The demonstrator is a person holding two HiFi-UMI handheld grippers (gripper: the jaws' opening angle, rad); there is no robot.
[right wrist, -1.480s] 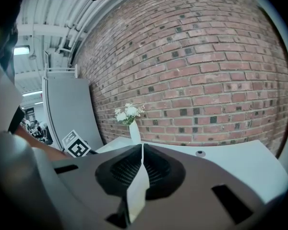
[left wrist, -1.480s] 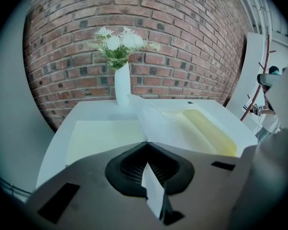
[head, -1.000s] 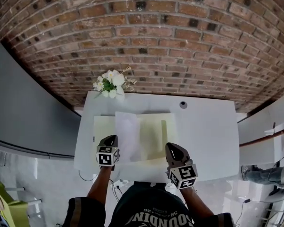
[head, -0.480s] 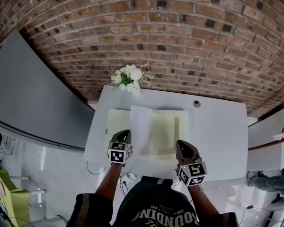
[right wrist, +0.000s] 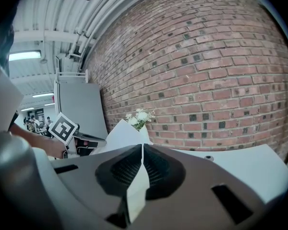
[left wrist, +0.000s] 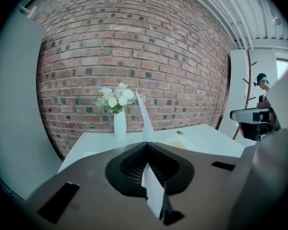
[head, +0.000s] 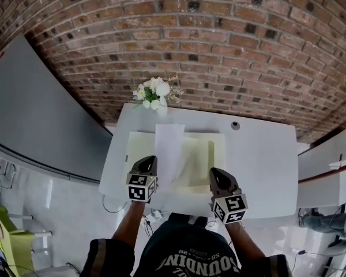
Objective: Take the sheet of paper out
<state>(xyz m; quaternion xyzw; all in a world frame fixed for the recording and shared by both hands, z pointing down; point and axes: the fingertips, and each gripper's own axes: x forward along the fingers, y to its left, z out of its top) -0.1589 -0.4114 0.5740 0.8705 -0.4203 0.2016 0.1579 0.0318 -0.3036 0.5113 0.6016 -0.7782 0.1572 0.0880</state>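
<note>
A white sheet of paper rises at a slant from an open pale yellow folder on the white table. My left gripper is shut on the sheet's near left edge. In the left gripper view the sheet runs edge-on out of the closed jaws of that gripper. My right gripper is at the folder's near right corner, where the yellow folder looks raised. In the right gripper view a pale strip of the folder is pinched in that gripper; the lifted sheet shows to the left.
A white vase of white flowers stands at the table's far left edge, just behind the folder. A small dark round fitting sits at the far right of the table. A brick wall rises behind, and a grey panel on the left.
My left gripper has risen with the sheet, so the paper now stands higher and steeper over the folder. The right gripper has stayed at the folder's corner.
</note>
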